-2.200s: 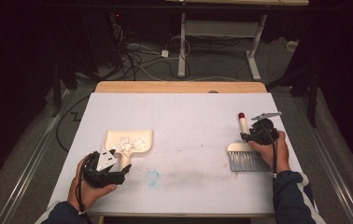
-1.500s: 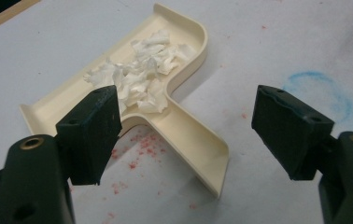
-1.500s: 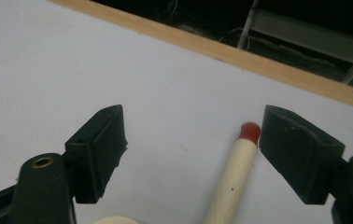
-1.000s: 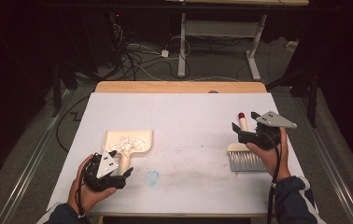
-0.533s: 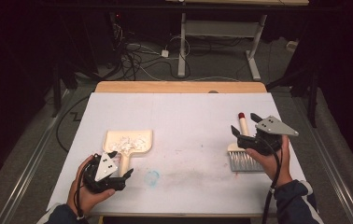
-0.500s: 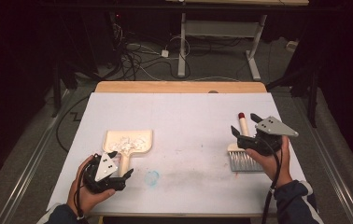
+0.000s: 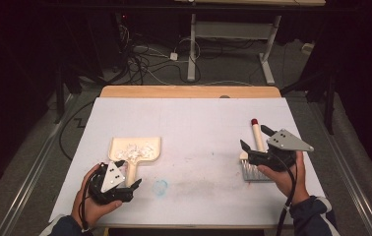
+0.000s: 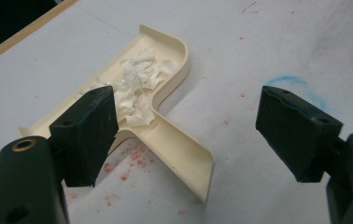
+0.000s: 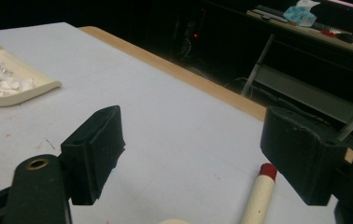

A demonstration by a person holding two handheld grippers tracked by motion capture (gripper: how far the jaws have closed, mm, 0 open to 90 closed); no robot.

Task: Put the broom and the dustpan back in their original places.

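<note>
My left gripper (image 7: 134, 186) wide open, empty, just short of dustpan (image 8: 165, 135) handle. My right gripper (image 7: 255, 142) also wide open, empty, over brush (image 7: 256, 153). Farther up: white scraps (image 7: 132, 151) already in pan, so I judge sweep done; dumping left. Brush bristles cut off in right gripper view. Blue smudge (image 7: 160, 186) unclear.

Dustpan (image 7: 135, 150) on table (image 7: 194, 118), left of centre, paper scraps (image 7: 132, 152) in its pan, handle toward the person. Left hand-held gripper (image 7: 134, 186) just before that handle. Brush (image 7: 255, 152) lies well apart, on the right side, right hand-held gripper (image 7: 254, 142) over it.
</note>
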